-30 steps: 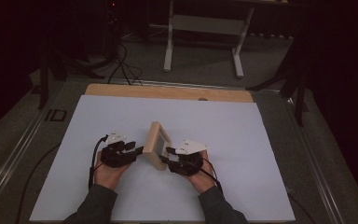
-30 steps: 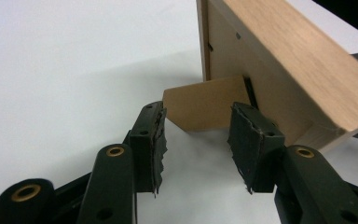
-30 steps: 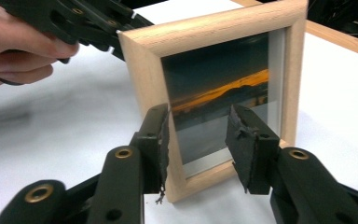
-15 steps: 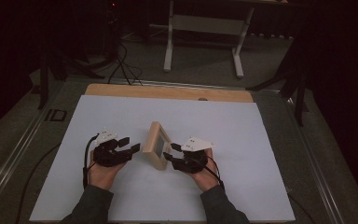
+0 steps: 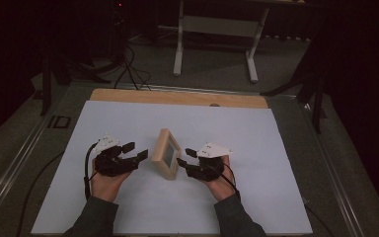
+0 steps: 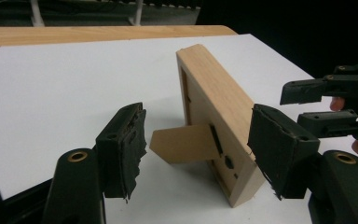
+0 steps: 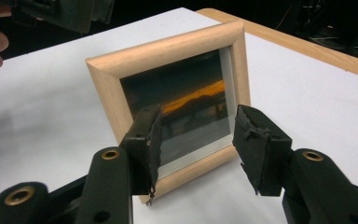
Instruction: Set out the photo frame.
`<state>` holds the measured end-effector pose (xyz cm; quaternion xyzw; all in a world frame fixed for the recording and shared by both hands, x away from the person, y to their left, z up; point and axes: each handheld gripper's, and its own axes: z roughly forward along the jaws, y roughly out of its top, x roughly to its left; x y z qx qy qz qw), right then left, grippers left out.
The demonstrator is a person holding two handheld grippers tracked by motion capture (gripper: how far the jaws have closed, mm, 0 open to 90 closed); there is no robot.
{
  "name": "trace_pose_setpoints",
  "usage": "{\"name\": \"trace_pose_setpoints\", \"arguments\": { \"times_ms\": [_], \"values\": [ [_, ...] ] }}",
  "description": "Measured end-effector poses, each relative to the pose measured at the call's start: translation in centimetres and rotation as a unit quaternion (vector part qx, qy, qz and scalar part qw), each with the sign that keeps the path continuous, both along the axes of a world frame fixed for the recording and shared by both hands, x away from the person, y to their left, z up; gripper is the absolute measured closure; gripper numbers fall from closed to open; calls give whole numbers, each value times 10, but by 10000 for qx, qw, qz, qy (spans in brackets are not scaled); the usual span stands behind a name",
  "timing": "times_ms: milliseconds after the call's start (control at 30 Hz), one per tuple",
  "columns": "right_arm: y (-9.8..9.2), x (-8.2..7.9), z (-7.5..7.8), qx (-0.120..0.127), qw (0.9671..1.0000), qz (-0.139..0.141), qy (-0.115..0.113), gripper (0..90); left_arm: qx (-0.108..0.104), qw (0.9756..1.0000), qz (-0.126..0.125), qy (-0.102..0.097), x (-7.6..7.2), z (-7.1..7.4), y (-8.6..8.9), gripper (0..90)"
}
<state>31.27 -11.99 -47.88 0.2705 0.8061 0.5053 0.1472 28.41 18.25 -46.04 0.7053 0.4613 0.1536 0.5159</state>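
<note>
Picture frame (image 5: 166,153) stands upright on its prop on the white table (image 5: 276,148), between both grippers. Left gripper (image 5: 139,151), its jaws just opened wide, sits just left, not touching. Right gripper (image 5: 183,157), jaws also just widened, faces the glass, apart.

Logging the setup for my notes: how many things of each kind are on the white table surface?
Wooden picture frame: 1
Handheld grippers: 2, the left gripper and the right gripper
Total: 3
</note>
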Motion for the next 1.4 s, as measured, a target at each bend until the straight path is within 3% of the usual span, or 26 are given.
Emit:
{"name": "trace_pose_setpoints", "arguments": {
  "times_ms": [700, 1400],
  "values": [
    [-11, 3, 8, 92, 9998, -172, -13, 479, 19, 9997, -200, -120, -3, 4, -18, 305],
    [-18, 4, 14, 183, 9994, -278, -67, 470, 191, 9991, -384, 5, 0, -5, -39, 299]
  ]
}}
